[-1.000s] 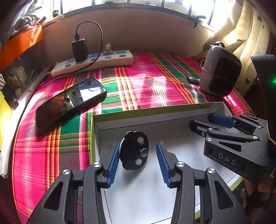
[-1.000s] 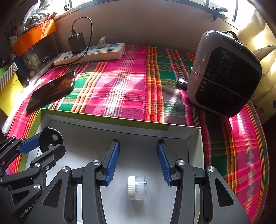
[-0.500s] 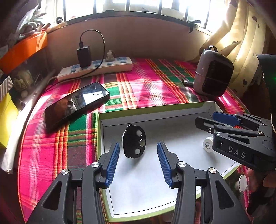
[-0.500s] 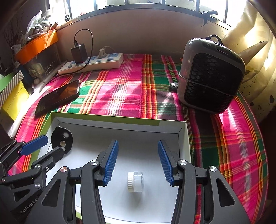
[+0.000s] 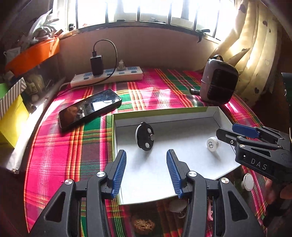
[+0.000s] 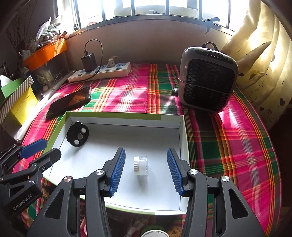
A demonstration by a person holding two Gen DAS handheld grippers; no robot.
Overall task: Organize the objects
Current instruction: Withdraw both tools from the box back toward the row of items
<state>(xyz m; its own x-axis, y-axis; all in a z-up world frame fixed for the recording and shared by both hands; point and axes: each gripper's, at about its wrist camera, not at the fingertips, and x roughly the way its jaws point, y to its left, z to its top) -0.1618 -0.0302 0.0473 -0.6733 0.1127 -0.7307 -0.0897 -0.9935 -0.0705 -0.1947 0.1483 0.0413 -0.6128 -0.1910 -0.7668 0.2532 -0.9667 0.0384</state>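
White tray: shallow, green-edged, lying on the plaid cloth; near edge hanging over clutter below.
Black disc: inside the tray, far left part, tilted, three pale round spots on its face.
Small clear jar: white ribbed cap, on its side in the tray's near right part; white cap end-on from the left wrist view.
Left hand-held gripper: released, blue pads wide apart, hovering at the tray's near left, disc just ahead of the gap, nothing touched.
Right hand-held gripper: released too, pads spread either side of the jar, clear of it on both sides.
In the way: each gripper poking into the other's view from the side, right one just beside the jar.
Phone: dark, flat on the cloth, just left of the tray's far corner.
Power strip: along the back wall, black charger plugged in, cable looping.
Fan heater: grey, black grille, upright beyond the tray's right corner.
Surface: pink, green and orange plaid, sun patches.
Room: barred window behind, cream curtain right, orange bin and yellow box left.
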